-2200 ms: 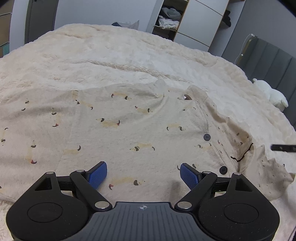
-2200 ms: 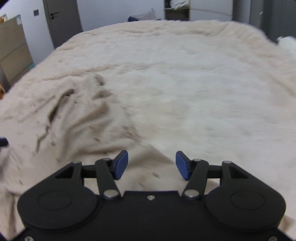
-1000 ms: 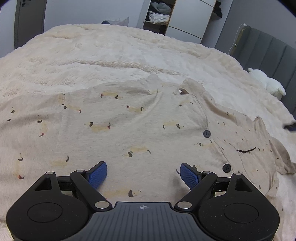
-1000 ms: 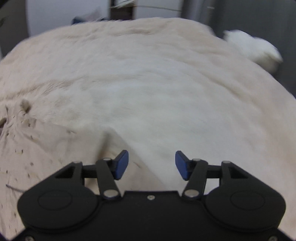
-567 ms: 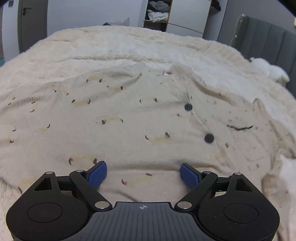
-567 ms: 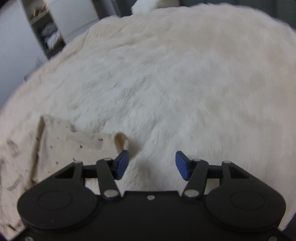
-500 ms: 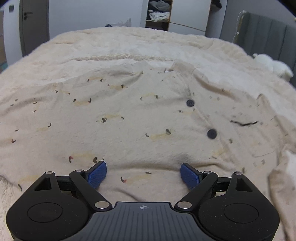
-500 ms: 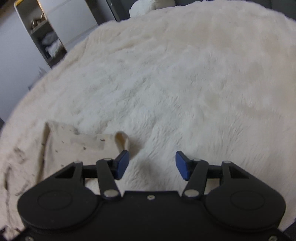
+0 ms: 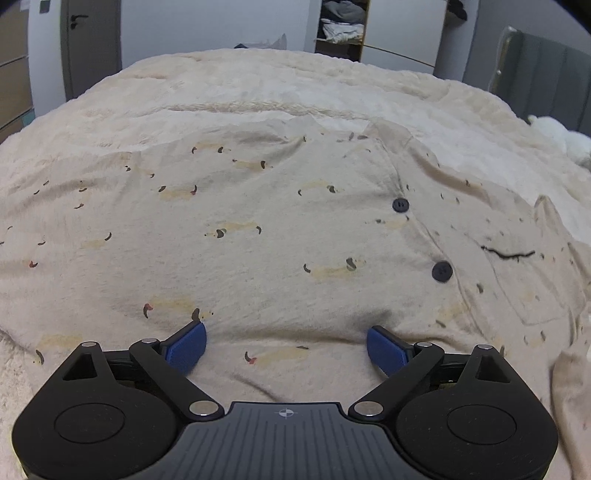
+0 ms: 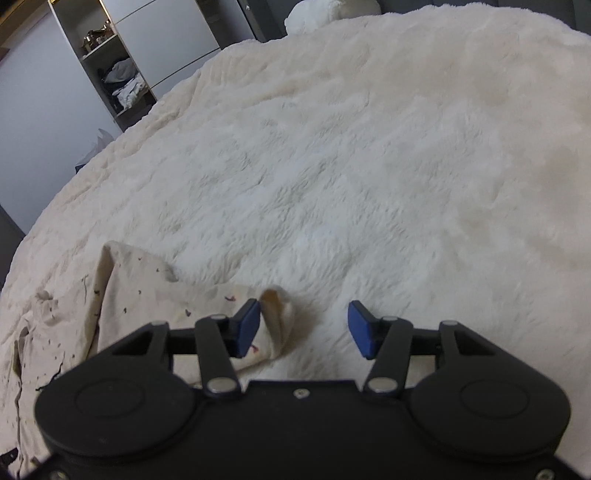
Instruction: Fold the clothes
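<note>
A beige shirt (image 9: 280, 221) with a small dog print and dark buttons (image 9: 400, 205) lies spread front-up on a fluffy cream blanket (image 9: 258, 92). My left gripper (image 9: 286, 343) hovers low over the shirt's near hem; its jaws are wide and still opening, and only flat cloth lies under them. In the right wrist view the shirt's sleeve (image 10: 147, 295) reaches onto the blanket (image 10: 369, 184). Its curled cuff (image 10: 279, 314) stands just inside the left pad of my right gripper (image 10: 304, 328). Those jaws are closing, and the pads do not press the cuff.
An open shelf (image 9: 341, 29) with stacked clothes and a grey door (image 9: 92, 44) stand beyond the bed. A grey headboard (image 9: 546, 74) and a white plush toy (image 9: 557, 136) are at the right. The shelf (image 10: 122, 85) and the plush toy (image 10: 321, 11) also show in the right wrist view.
My right gripper swung, rolled and sank to the sleeve's cuff, and its jaws narrowed a little. The left gripper slid toward the shirt's hem, then held still, its jaws slightly wider.
</note>
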